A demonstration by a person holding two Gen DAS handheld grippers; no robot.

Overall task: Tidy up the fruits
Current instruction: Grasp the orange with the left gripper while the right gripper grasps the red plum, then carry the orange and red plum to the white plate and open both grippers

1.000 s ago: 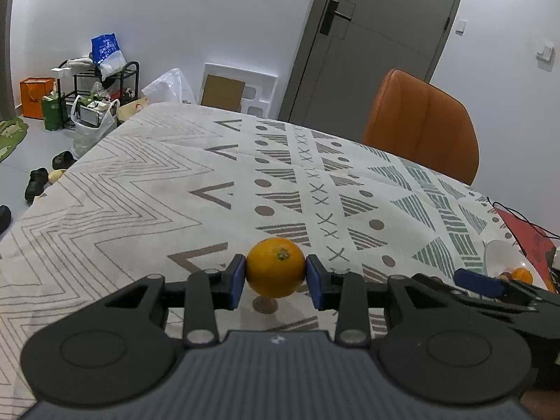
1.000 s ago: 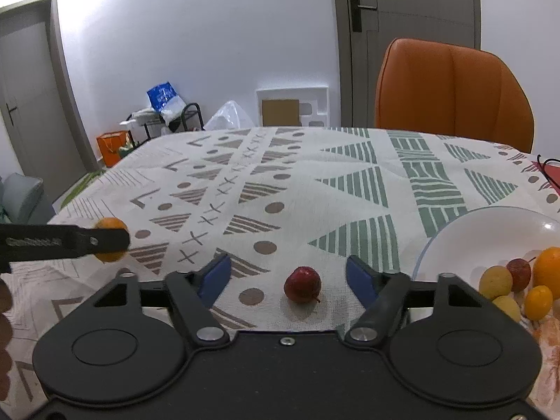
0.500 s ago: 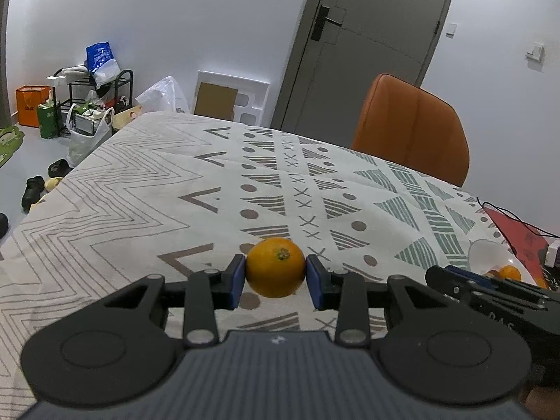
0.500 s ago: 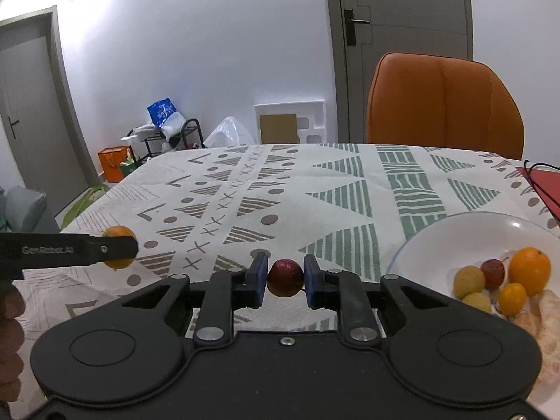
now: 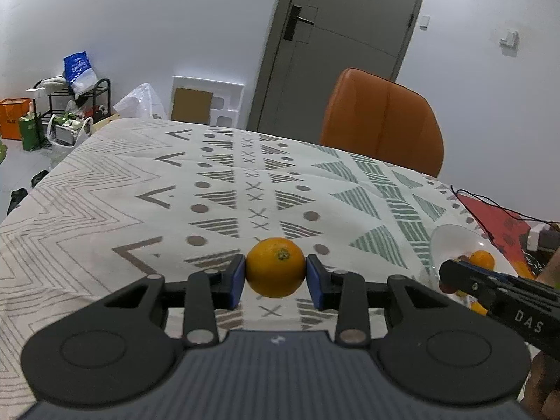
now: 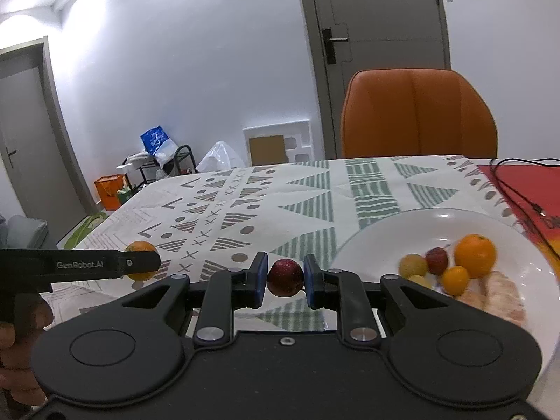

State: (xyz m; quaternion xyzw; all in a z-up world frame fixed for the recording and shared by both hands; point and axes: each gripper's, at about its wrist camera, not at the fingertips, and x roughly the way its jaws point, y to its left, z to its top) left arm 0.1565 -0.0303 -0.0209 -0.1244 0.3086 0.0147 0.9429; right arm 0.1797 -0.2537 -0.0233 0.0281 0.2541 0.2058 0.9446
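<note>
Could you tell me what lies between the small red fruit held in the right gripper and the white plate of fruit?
Only bare patterned tablecloth, seen in the right wrist view between the red fruit and the plate's rim.

Left gripper (image 5: 275, 281): matte black linkage, round pivot discs, silver screws, blue pads on fingers (image 5: 235, 281), ribbed grey housing. Right gripper (image 6: 282, 280): same black body, blue pads, silver screws. White side lettering: "GenRobot.AI" on left, "DAS" on right.
</note>
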